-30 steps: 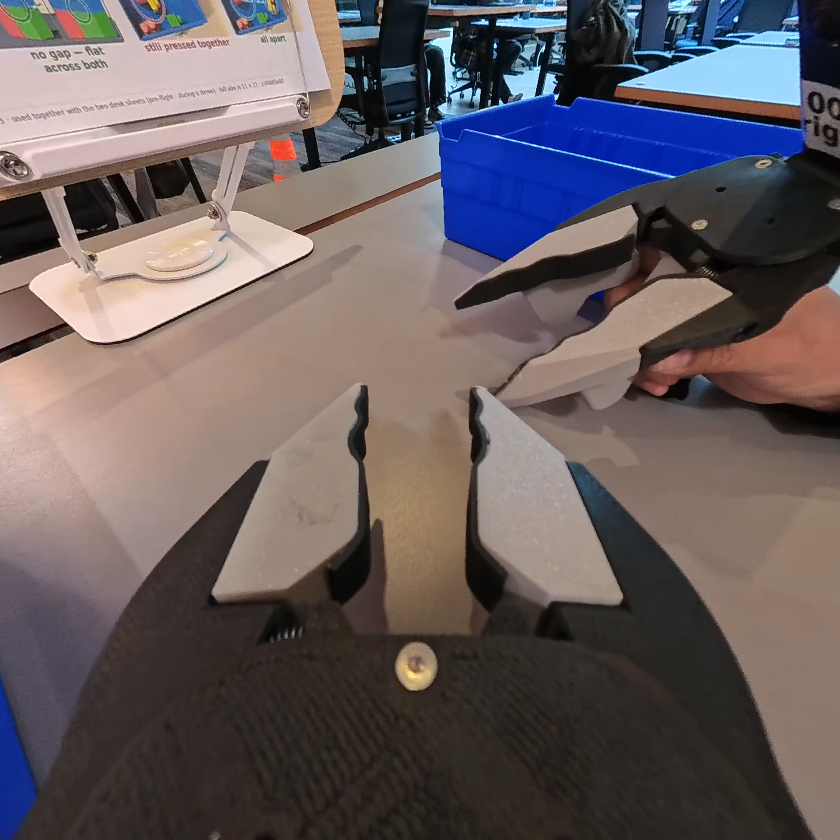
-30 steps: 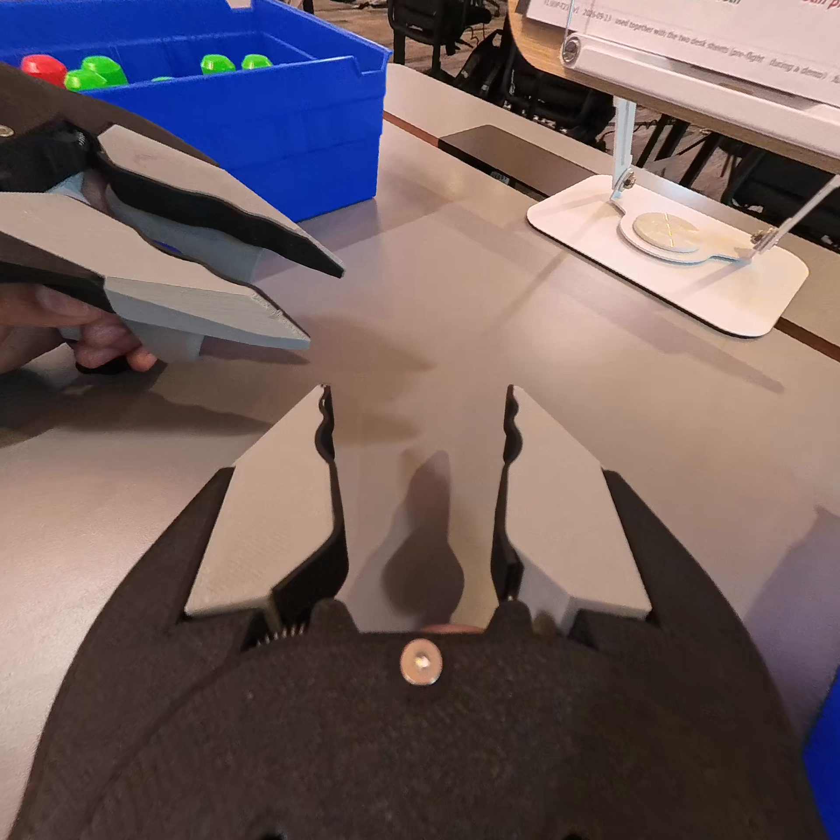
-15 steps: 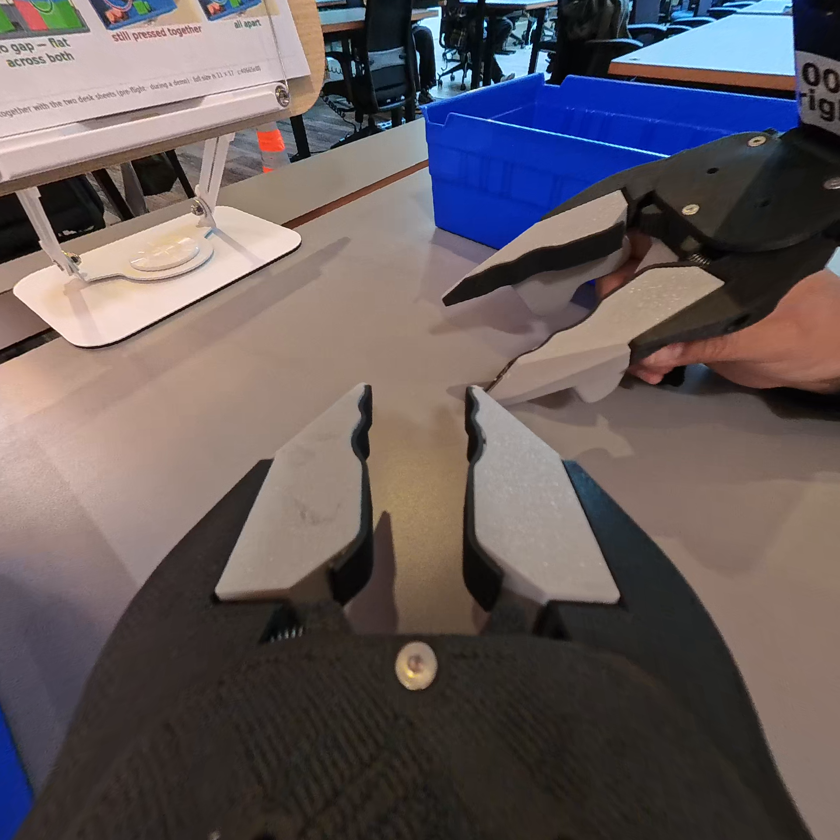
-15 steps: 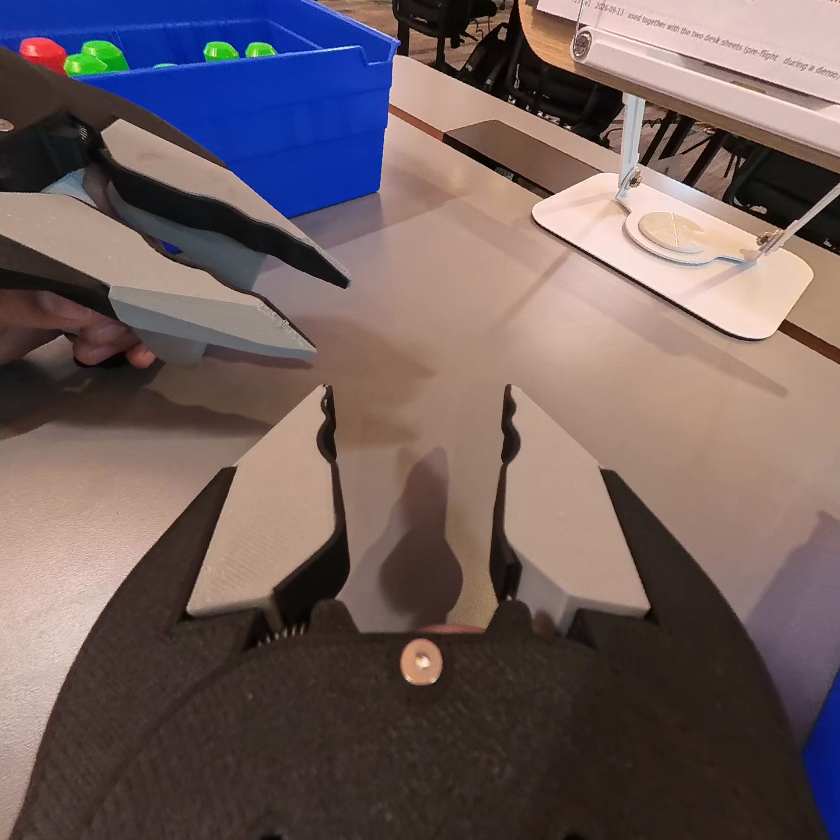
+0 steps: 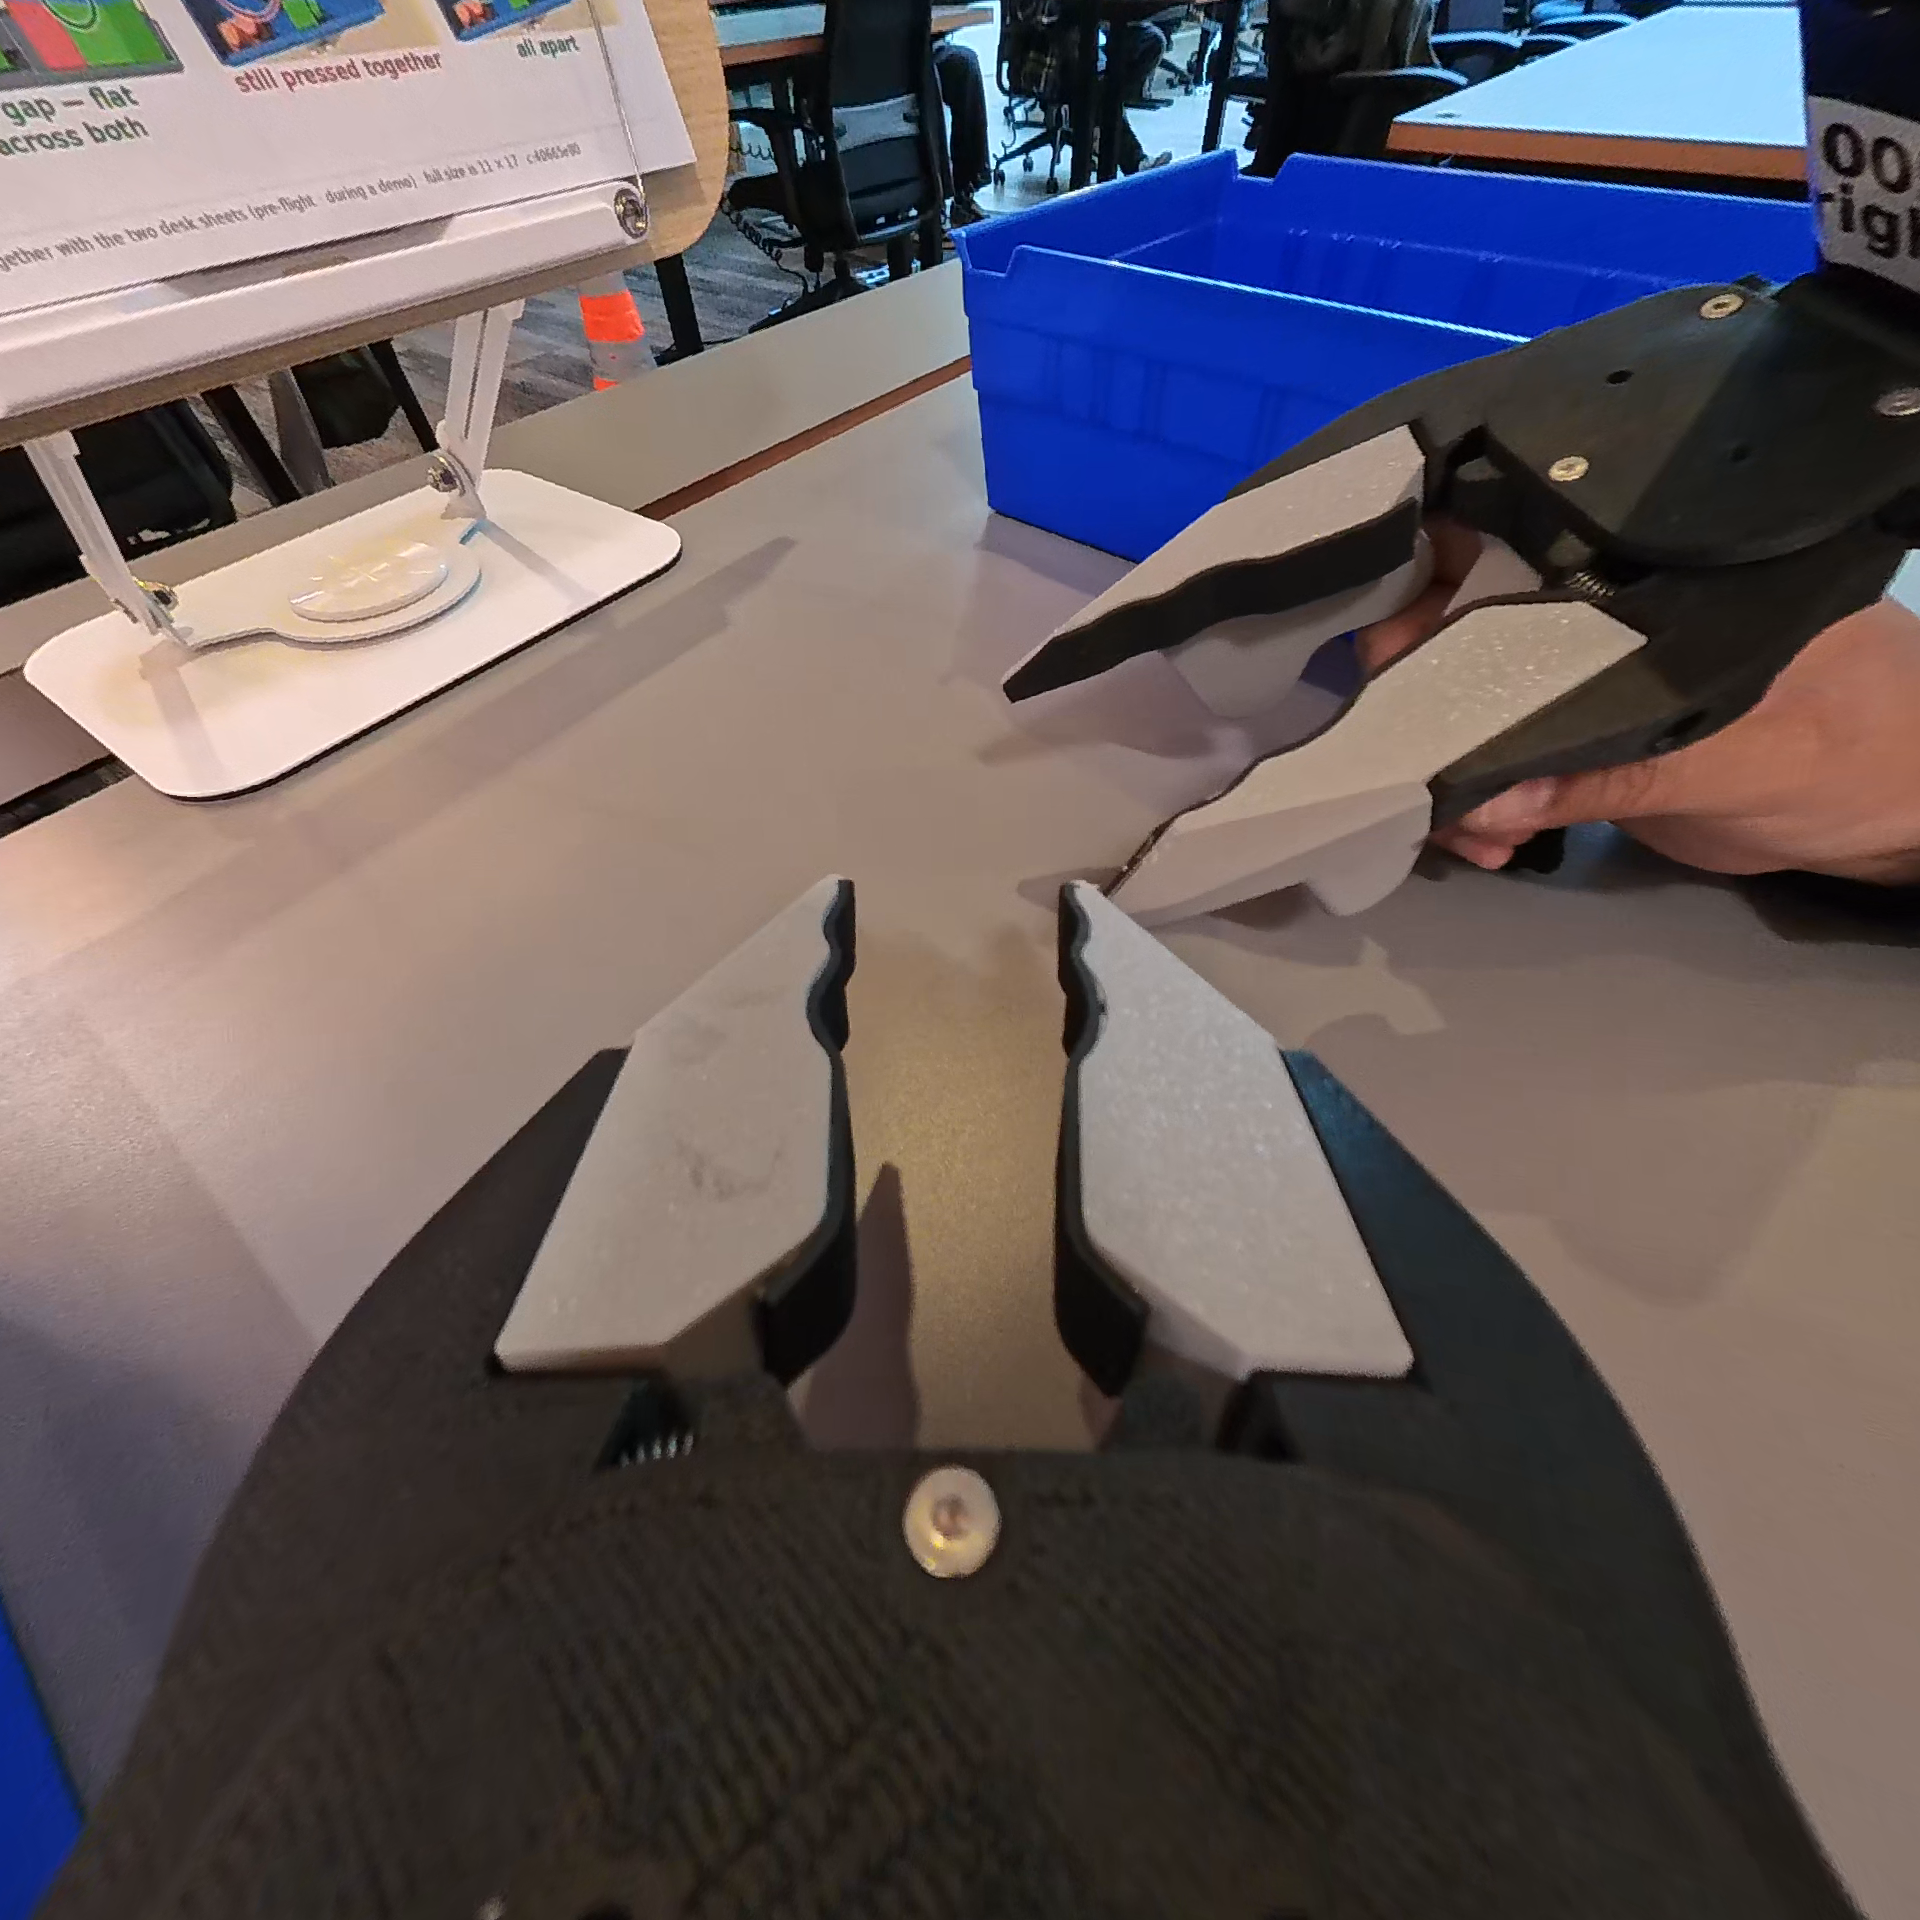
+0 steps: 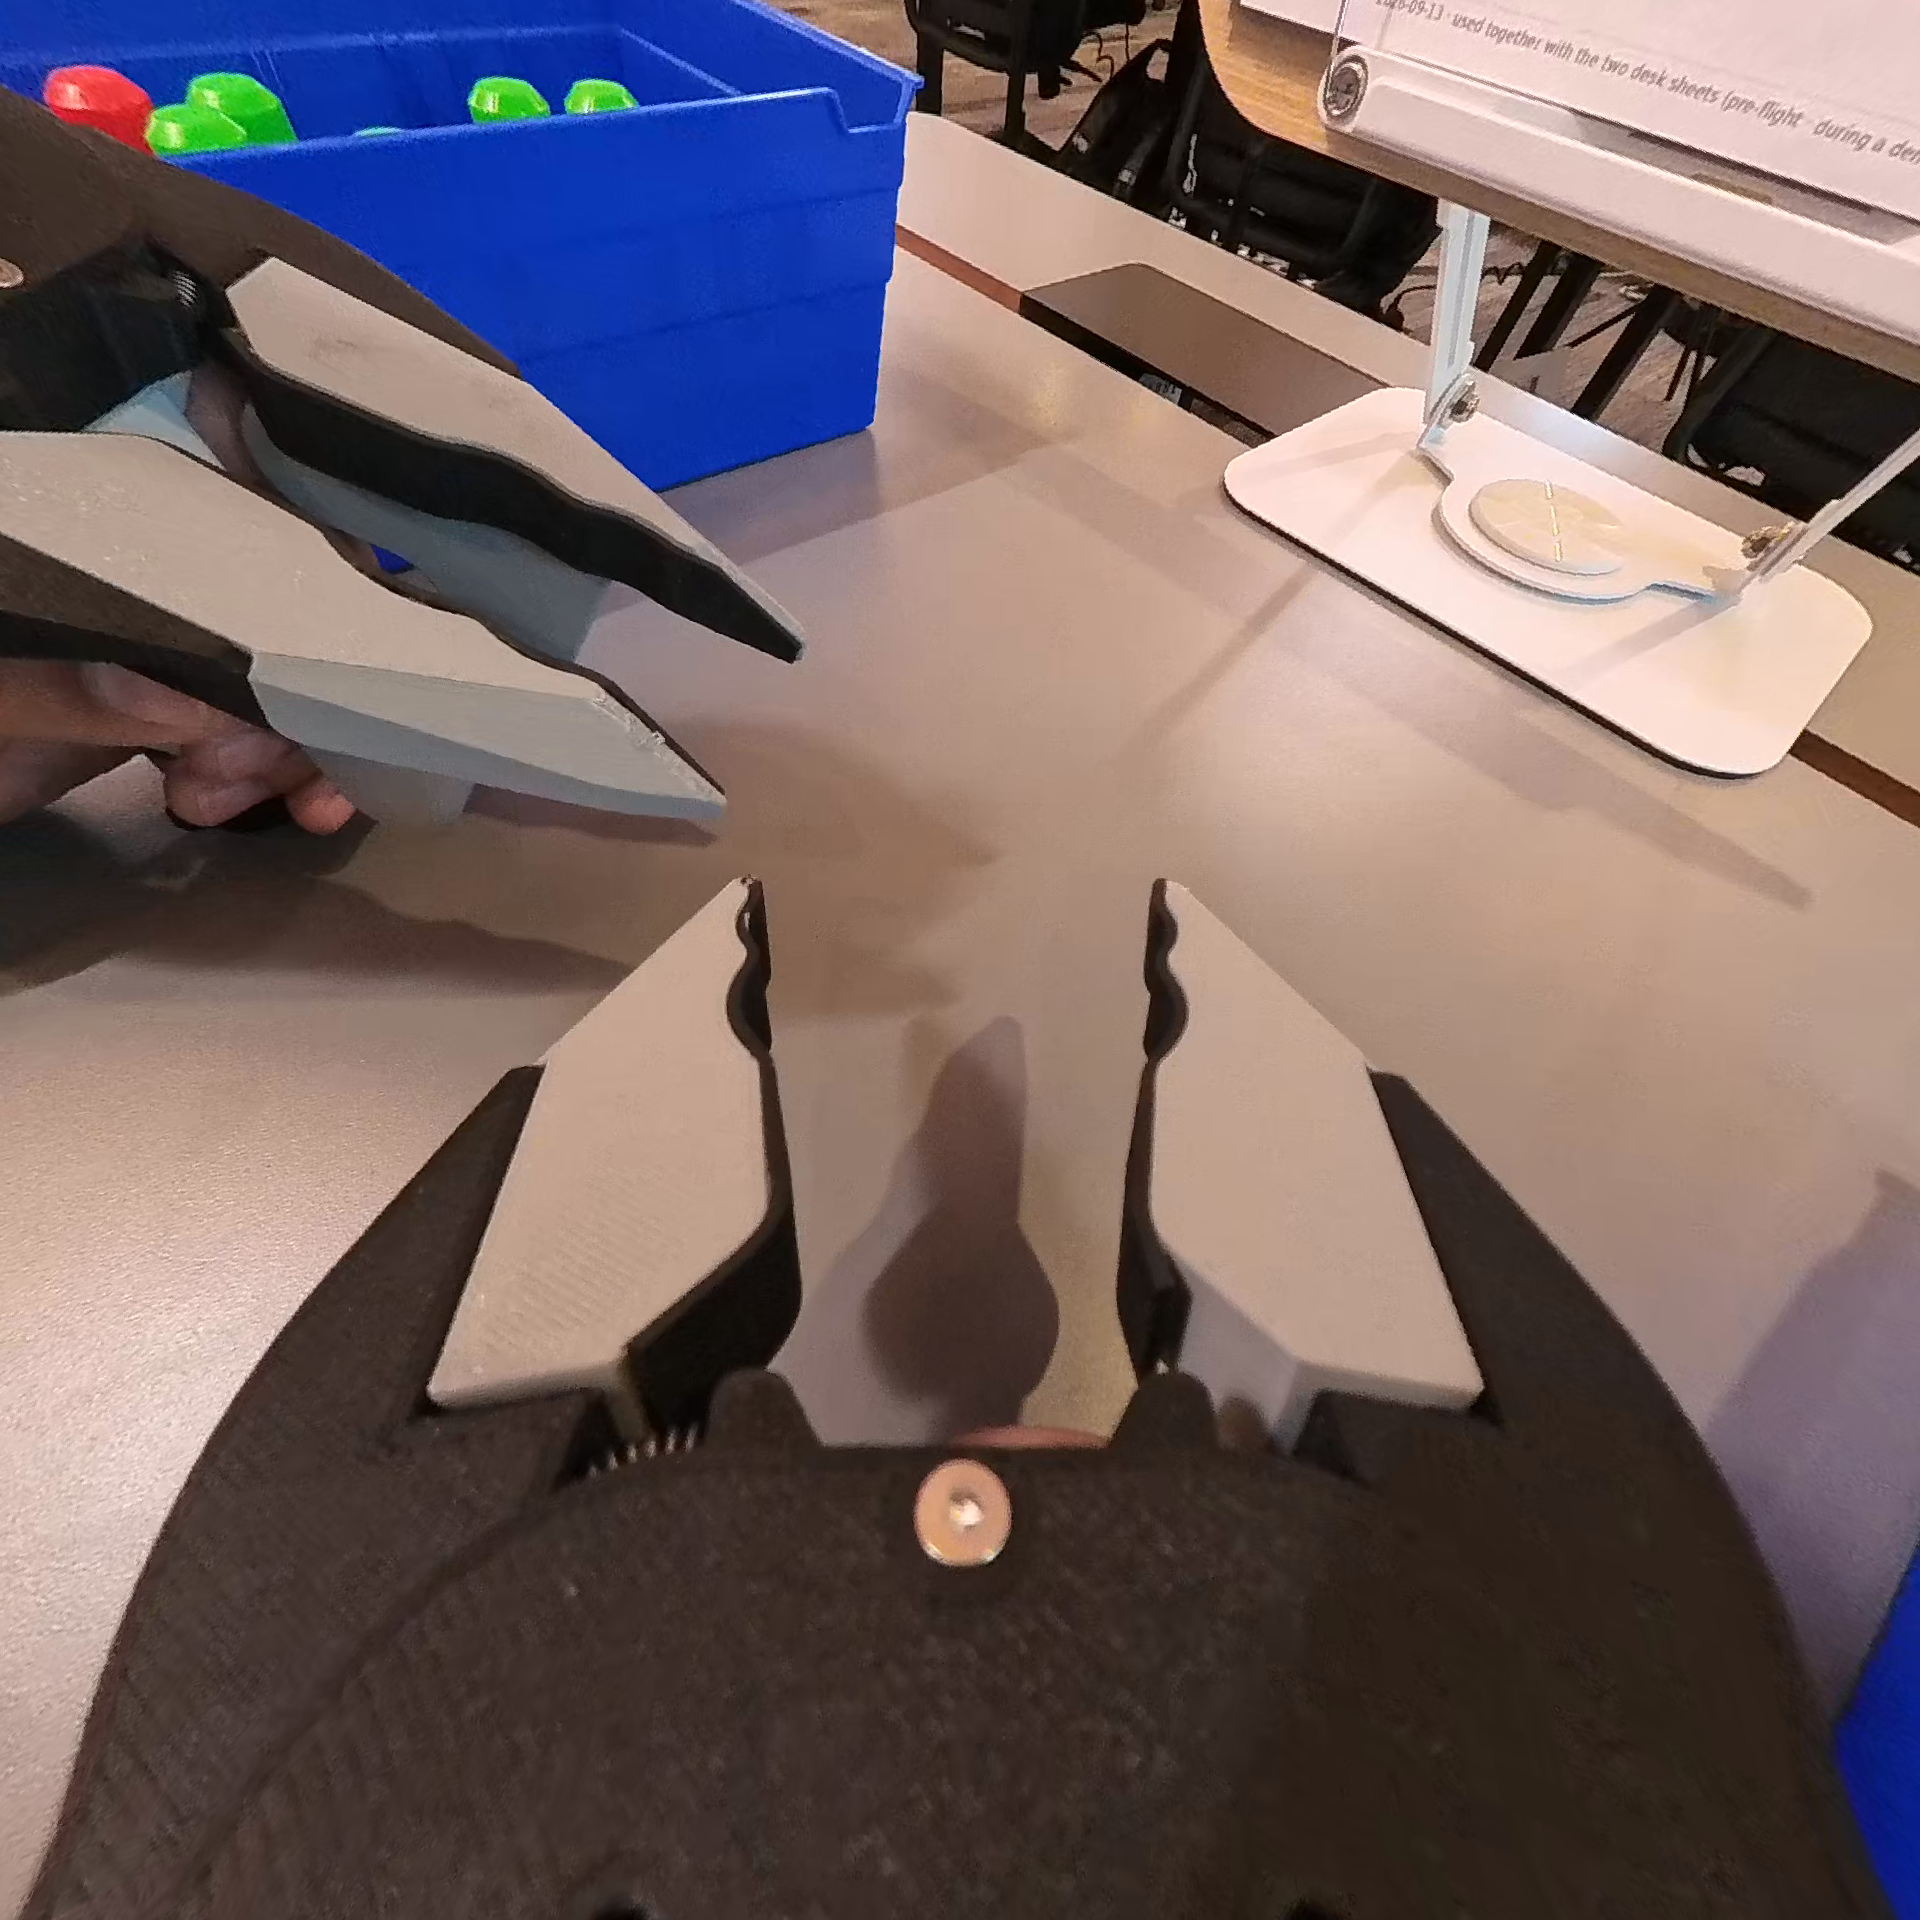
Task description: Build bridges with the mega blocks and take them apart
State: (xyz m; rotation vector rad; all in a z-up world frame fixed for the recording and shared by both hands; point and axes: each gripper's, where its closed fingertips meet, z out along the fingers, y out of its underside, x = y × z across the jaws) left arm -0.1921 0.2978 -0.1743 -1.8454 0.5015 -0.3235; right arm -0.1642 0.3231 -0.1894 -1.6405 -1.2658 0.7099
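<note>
My left gripper (image 5: 956, 899) hovers low over the grey table (image 5: 520, 987), open, with nothing between its pads. My right gripper (image 6: 956, 899) is open wider and also holds nothing. Each shows in the other's view: the right gripper (image 5: 1070, 779) at the right of the left wrist view, the left gripper (image 6: 748, 717) at the left of the right wrist view. The two point at each other over bare table. Green blocks (image 6: 218, 114) and a red block (image 6: 99, 99) lie in a blue bin (image 6: 665, 260) behind the left gripper.
A second blue bin (image 5: 1195, 353) stands behind the right gripper. A white stand (image 5: 343, 613) with an instruction sheet (image 5: 291, 125) sits at the table's far side; it also shows in the right wrist view (image 6: 1558, 582). A hand (image 5: 1766, 790) holds the right gripper.
The left gripper's jaws have narrowed slightly on air. Both grippers have shifted only a little; the stand and bin have drifted slightly in view.
</note>
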